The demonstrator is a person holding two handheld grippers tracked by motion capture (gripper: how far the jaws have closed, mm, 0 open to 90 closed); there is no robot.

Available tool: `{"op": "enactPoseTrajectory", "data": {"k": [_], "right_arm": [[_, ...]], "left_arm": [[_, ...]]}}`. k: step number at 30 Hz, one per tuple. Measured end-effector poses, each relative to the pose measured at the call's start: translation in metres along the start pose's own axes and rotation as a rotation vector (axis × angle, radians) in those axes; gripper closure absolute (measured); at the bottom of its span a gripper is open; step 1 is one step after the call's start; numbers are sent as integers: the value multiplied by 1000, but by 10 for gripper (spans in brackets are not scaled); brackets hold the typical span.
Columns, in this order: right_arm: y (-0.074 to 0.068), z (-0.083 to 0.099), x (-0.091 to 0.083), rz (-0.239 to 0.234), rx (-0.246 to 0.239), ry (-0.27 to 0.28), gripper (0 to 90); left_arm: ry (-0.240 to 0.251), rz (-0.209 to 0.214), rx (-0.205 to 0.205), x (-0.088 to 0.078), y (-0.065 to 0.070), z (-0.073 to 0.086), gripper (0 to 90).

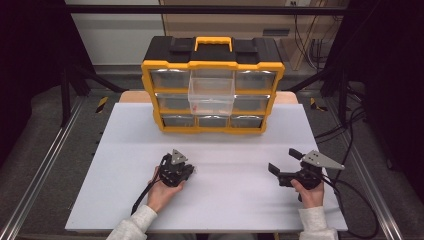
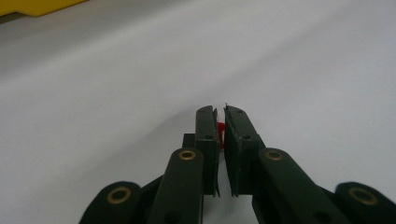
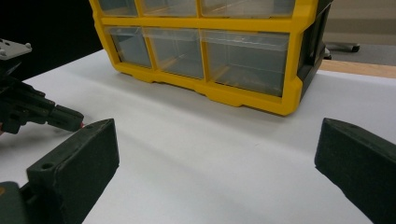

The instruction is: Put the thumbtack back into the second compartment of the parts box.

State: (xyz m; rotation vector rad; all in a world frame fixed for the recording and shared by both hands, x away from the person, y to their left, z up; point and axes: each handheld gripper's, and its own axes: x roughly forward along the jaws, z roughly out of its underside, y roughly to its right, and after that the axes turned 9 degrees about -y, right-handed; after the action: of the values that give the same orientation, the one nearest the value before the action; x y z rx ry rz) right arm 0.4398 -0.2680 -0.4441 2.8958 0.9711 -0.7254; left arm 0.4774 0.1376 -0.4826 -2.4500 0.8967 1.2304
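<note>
My left gripper [image 1: 192, 170] lies low on the white table top [image 1: 225, 200], left of centre, jaws pointing right. In the left gripper view its jaws [image 2: 220, 112] stand almost together, shut on a small red piece [image 2: 220, 133] that peeks out between the pads. The right gripper view shows that gripper [image 3: 70, 119] at the left with a red speck at its tip. My right gripper [image 1: 283, 160] rests at the right of the table, jaws wide open and facing left, with nothing between them [image 3: 217, 149].
A yellow and black drawer organizer [image 1: 212, 65] stands at the back of the table. Its middle clear drawer [image 1: 211, 95] is pulled out, with something small and red inside. In the right gripper view the organizer [image 3: 252, 100] sits just ahead. Cables trail off the table's right side.
</note>
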Motion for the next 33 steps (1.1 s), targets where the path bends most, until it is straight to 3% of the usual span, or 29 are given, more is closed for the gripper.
{"op": "enactPoseTrajectory", "data": {"k": [12,33], "right_arm": [[0,0,0,-1,0,1,3],[-1,0,0,3,-1,-1,3]], "left_arm": [[30,19,2,-10,-4,-2,846],[111,49,-21,-57,-12,-14,846]]}}
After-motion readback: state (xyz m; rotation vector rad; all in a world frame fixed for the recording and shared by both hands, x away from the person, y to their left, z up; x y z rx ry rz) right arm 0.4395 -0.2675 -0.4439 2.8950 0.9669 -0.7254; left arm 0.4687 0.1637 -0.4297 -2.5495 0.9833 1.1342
